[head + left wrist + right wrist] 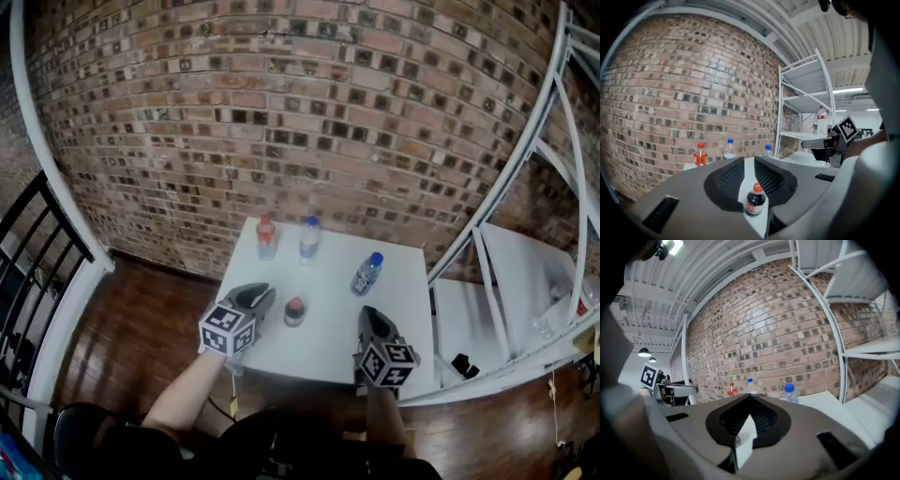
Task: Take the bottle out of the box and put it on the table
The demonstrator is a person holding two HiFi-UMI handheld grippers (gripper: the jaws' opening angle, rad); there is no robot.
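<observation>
A small dark bottle with a red cap (294, 310) stands upright near the front of the white table (328, 342). My left gripper (265, 295) hangs just left of it, not touching. In the left gripper view, the jaws (745, 161) stand a narrow slit apart with nothing between the pads, and the dark bottle (754, 200) shows through the slit, on the table beyond. My right gripper (367, 314) hovers over the table's front right, its jaws (750, 399) closed tip to tip and empty. No box is in view.
Three more bottles are on the table: a red-labelled one (266, 236), a clear one with a blue cap (308, 238), and a tilted blue-capped one (367, 273). A white metal rack (525, 253) stands to the right, a black railing (37, 244) to the left, and a brick wall behind.
</observation>
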